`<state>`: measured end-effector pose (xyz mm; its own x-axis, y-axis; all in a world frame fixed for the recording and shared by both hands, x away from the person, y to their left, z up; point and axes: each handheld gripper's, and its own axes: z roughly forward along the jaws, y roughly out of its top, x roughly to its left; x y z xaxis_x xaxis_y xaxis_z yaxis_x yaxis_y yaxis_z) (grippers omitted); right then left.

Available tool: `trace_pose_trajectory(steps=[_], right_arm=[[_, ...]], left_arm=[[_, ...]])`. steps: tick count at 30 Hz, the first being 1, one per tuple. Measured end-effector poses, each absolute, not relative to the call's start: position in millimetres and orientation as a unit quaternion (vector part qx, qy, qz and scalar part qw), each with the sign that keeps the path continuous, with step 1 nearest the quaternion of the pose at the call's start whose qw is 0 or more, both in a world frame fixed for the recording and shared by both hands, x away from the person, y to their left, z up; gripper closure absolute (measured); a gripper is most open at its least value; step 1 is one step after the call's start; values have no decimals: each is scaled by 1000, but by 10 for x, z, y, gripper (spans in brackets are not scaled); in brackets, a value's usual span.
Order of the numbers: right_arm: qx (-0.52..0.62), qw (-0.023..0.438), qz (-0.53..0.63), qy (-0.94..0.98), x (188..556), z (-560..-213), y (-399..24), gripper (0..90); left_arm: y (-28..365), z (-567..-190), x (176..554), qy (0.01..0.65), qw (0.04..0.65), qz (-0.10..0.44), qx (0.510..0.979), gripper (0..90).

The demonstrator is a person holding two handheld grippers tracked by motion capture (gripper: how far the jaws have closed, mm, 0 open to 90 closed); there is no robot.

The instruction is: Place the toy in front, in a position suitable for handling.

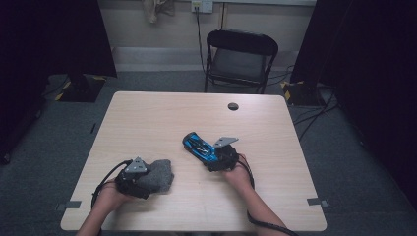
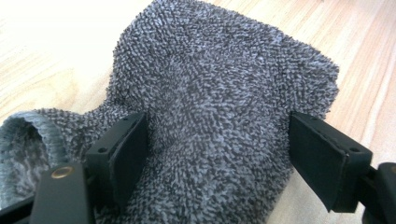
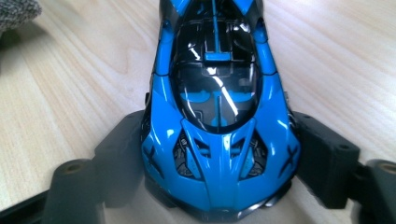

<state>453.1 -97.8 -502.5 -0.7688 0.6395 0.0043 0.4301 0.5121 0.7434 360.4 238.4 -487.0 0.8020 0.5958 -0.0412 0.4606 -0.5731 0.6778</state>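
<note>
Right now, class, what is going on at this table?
A person at a wooden table works two hand-held tongs. The left tongs straddle a grey fluffy sock lying on the table, jaws wide at its sides. The right tongs have a blue toy car between their jaws, flanking its sides. A black chair stands beyond.

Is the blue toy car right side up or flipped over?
Right side up. The blue toy car shows its roof and windscreen to the right gripper view, sitting between the right gripper jaws on the wooden table.
</note>
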Motion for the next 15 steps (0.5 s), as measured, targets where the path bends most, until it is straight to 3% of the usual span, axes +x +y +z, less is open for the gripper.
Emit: trace_pose_trajectory(steps=[15], right_arm=[[316,139,384,856,4512,-5027,-979,259]], left_arm=[[2369,-4821,3593,324,351,96,873,187]])
